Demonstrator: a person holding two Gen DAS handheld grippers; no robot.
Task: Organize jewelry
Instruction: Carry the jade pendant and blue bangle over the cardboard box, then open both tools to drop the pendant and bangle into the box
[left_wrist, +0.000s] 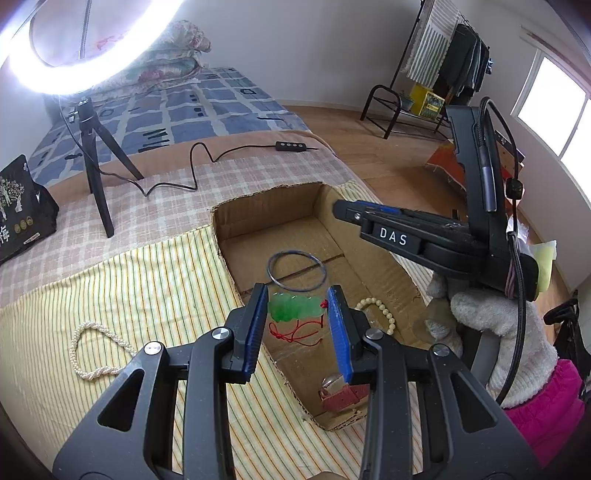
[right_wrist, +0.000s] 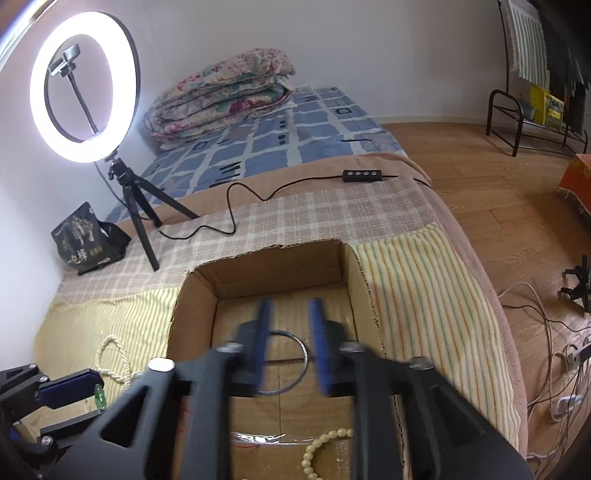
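An open cardboard box sits on the bed and holds a thin dark bangle, a cream bead bracelet and a red-strapped watch. My left gripper is open above the box's near left rim, with a green jade pendant on a red cord between its blue pads; whether the pads touch it I cannot tell. My right gripper is open and empty above the box, over the bangle. A white pearl necklace lies on the striped cloth left of the box.
A lit ring light on a tripod stands at the back left, its cable and remote trailing across the plaid blanket. A black bag stands by the wall. A folded quilt lies at the bed's far end. The bed edge drops off at right.
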